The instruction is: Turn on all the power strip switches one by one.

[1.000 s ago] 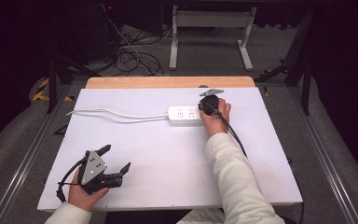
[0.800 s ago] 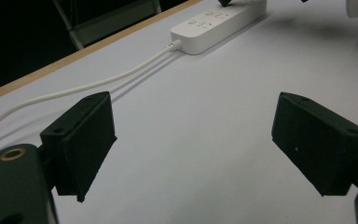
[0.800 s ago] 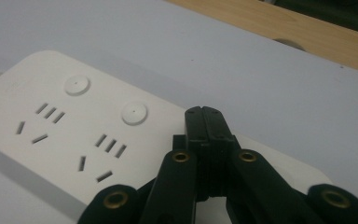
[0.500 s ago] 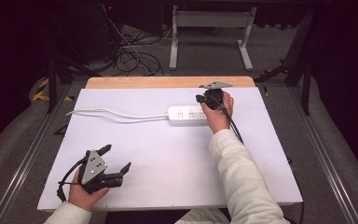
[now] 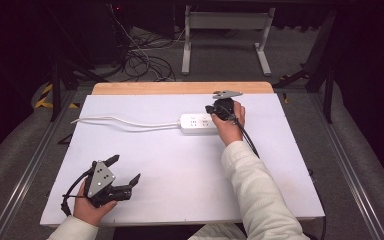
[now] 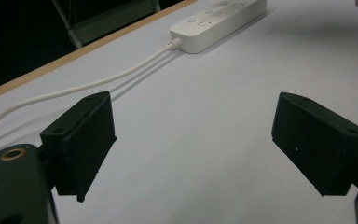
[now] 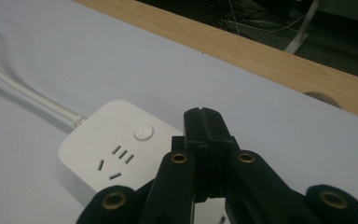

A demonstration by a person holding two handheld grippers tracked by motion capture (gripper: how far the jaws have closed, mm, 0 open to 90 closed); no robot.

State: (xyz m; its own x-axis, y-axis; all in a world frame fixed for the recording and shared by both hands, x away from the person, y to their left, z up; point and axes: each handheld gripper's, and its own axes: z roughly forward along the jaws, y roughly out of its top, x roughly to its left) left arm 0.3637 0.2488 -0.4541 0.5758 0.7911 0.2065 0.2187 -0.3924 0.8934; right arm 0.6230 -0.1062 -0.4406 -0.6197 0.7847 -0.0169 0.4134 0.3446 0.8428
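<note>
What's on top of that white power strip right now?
The power strip shows a round button and socket slots; nothing is plugged in there. The shut right gripper hovers above and hides the rest of its top.

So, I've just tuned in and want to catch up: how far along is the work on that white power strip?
Done: the right claw is shut, empty, poised over the white rectangular power strip near its round button. In hand: closing on that button; whether it is touching yet is unclear. Left: the press itself, probably. The left claw rests open near the table's front edge.
</note>
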